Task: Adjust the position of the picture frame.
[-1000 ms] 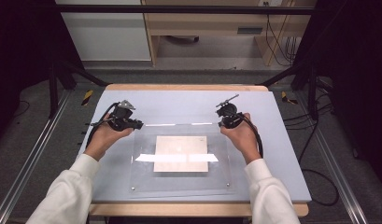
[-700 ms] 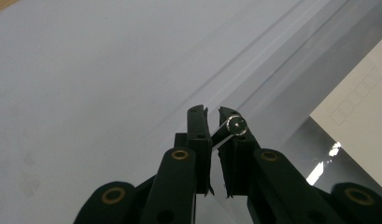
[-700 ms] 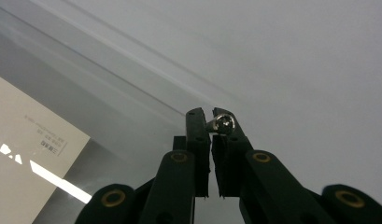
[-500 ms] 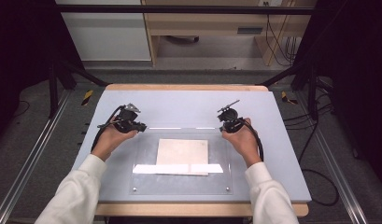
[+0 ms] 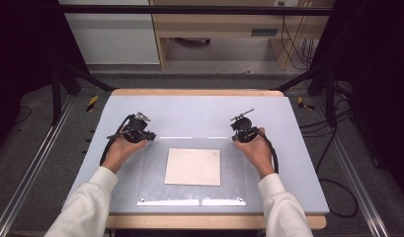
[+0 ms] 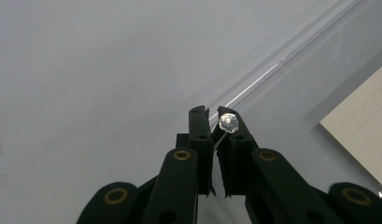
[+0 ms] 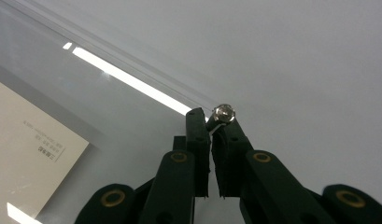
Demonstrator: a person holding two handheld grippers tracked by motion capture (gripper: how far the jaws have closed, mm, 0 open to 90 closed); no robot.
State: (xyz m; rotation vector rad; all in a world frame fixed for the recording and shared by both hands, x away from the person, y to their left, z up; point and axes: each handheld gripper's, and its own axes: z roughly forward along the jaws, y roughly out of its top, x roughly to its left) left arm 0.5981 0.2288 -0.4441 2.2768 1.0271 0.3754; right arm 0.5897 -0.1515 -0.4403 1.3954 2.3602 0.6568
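Left tongs point(image 5: 149, 137), right tongs point(image 5: 237, 138) clamp clear sheet point(image 5: 192, 197) corners.

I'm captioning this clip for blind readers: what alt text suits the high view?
A person's two hands each hold a gripper, the left gripper and right gripper clamped on the far corners of a clear acrylic sheet lying over a cream envelope on a pale blue table.

One clear sheet point(image 5: 189, 168), one envelope point(image 5: 193, 167)
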